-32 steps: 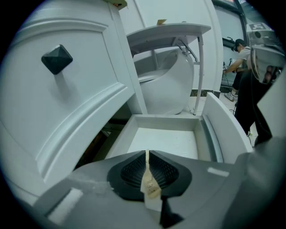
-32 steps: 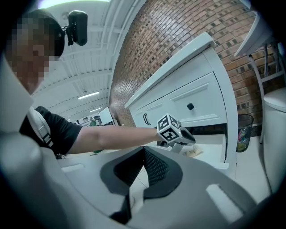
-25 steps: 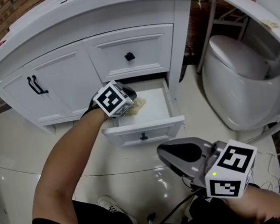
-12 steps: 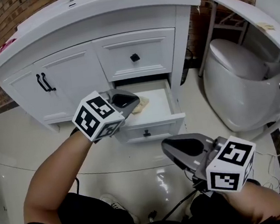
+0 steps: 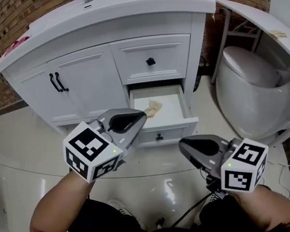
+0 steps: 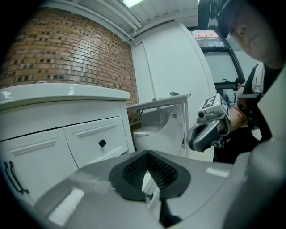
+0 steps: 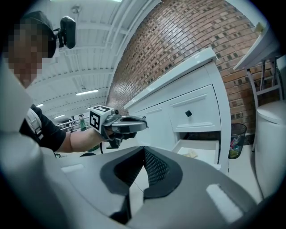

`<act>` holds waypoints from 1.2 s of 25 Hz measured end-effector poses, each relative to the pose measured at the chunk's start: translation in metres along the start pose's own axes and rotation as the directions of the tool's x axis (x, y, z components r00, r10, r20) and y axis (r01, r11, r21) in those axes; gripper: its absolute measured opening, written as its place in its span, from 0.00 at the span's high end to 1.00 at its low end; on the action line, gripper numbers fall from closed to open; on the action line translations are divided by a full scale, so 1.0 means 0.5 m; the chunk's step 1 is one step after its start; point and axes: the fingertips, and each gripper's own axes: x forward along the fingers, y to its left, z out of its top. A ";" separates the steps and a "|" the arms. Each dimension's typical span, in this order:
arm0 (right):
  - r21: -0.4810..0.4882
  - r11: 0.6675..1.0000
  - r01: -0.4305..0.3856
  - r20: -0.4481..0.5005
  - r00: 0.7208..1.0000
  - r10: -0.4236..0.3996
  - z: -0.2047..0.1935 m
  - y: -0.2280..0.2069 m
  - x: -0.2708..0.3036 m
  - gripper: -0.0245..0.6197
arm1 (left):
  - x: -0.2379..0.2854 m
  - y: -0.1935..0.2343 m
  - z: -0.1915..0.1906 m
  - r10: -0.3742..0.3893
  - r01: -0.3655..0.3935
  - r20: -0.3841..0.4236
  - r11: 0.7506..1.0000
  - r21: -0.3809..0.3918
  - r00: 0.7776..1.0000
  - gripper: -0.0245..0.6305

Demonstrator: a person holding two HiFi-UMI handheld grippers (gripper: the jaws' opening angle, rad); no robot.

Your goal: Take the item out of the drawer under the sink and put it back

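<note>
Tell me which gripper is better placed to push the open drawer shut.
Probably the left gripper: it points at the drawer front, knob in line with its fingers; the right gripper aims left of the drawer.

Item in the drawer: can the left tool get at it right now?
Probably yes. The drawer stands open, the item lies uncovered inside, and the left tool hovers just before it, nothing between. Its jaws look shut.
</note>
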 end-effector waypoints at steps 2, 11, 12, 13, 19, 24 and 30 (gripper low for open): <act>-0.026 1.000 0.012 0.000 1.000 -0.012 0.001 0.001 -0.004 0.96 | -0.032 -0.023 0.013 0.000 0.001 0.034 1.000 -0.029 0.999 0.95; -0.044 0.998 0.034 0.028 0.999 -0.032 0.018 0.001 -0.018 0.96 | -0.086 -0.075 -0.006 0.023 -0.006 0.129 0.991 -0.134 0.991 0.95; -0.044 0.998 0.034 0.030 0.999 -0.032 0.018 0.002 -0.018 0.96 | -0.086 -0.072 -0.015 0.028 -0.008 0.131 0.988 -0.155 0.991 0.95; -0.044 0.998 0.034 0.030 0.999 -0.032 0.018 0.002 -0.018 0.96 | -0.084 -0.070 -0.024 0.028 -0.004 0.132 0.984 -0.177 0.991 0.95; -0.045 0.999 0.027 0.020 0.999 -0.026 0.011 0.010 -0.019 0.96 | -0.077 -0.090 -0.054 0.006 0.029 0.140 0.969 -0.246 0.990 0.95; -0.042 0.999 0.026 0.014 1.000 -0.026 0.008 0.006 -0.020 0.96 | -0.079 -0.128 -0.044 -0.046 0.077 0.151 0.976 -0.202 0.987 0.95; -0.024 0.999 0.025 0.004 1.000 -0.025 -0.001 0.004 -0.016 0.96 | -0.082 -0.121 -0.054 -0.041 0.070 0.143 0.975 -0.209 0.989 0.95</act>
